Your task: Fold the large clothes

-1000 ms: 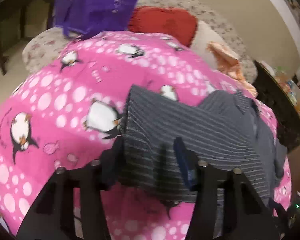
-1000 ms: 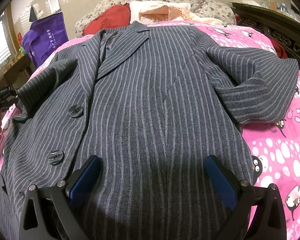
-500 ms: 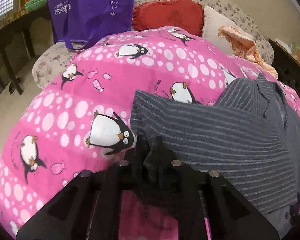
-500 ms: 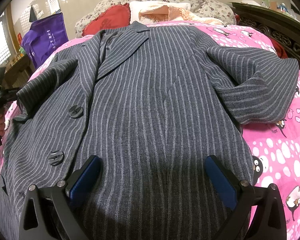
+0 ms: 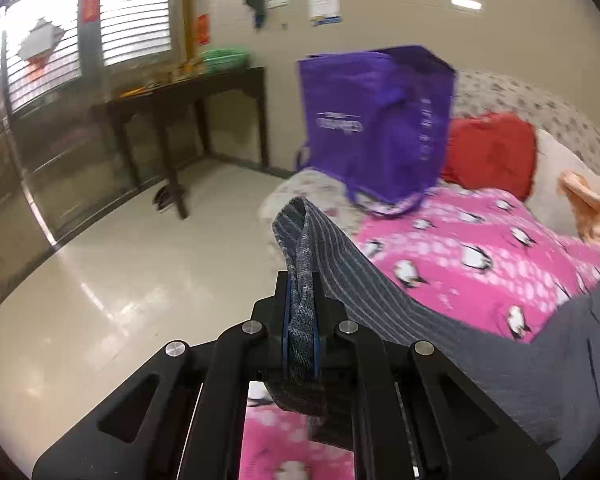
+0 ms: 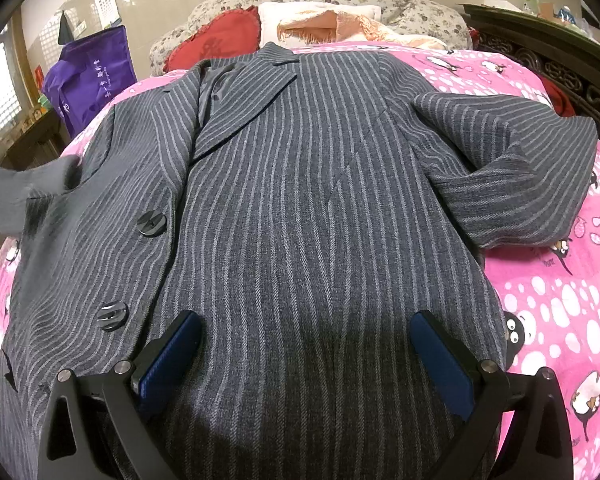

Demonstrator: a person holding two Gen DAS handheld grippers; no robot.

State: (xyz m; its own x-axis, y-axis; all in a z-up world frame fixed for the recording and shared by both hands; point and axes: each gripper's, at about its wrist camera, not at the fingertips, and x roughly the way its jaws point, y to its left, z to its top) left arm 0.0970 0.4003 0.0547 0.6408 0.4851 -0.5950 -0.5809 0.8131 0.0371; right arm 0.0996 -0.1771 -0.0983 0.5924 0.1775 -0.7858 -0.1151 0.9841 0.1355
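Note:
A grey pinstriped coat (image 6: 300,208) lies face up on a pink penguin blanket (image 6: 560,300), collar toward the pillows. Its one sleeve (image 6: 512,168) lies folded at the right. My left gripper (image 5: 301,320) is shut on the cuff of the other sleeve (image 5: 300,248) and holds it lifted off the bed; that sleeve shows blurred at the left edge of the right wrist view (image 6: 16,188). My right gripper (image 6: 306,360) is open, its blue pads (image 6: 172,356) hovering over the coat's lower front, touching nothing I can tell.
A purple bag (image 5: 376,120) stands at the bed's head corner, next to a red cushion (image 5: 492,152) and a peach cloth (image 5: 588,204). A dark wooden table (image 5: 188,96) stands on the tiled floor by the window. A dark carved bed frame (image 6: 560,60) runs along the far side.
My left gripper closed on the sleeve cuff, then lifted it and swung outward, so its view now faces the floor and window. The right gripper has not moved.

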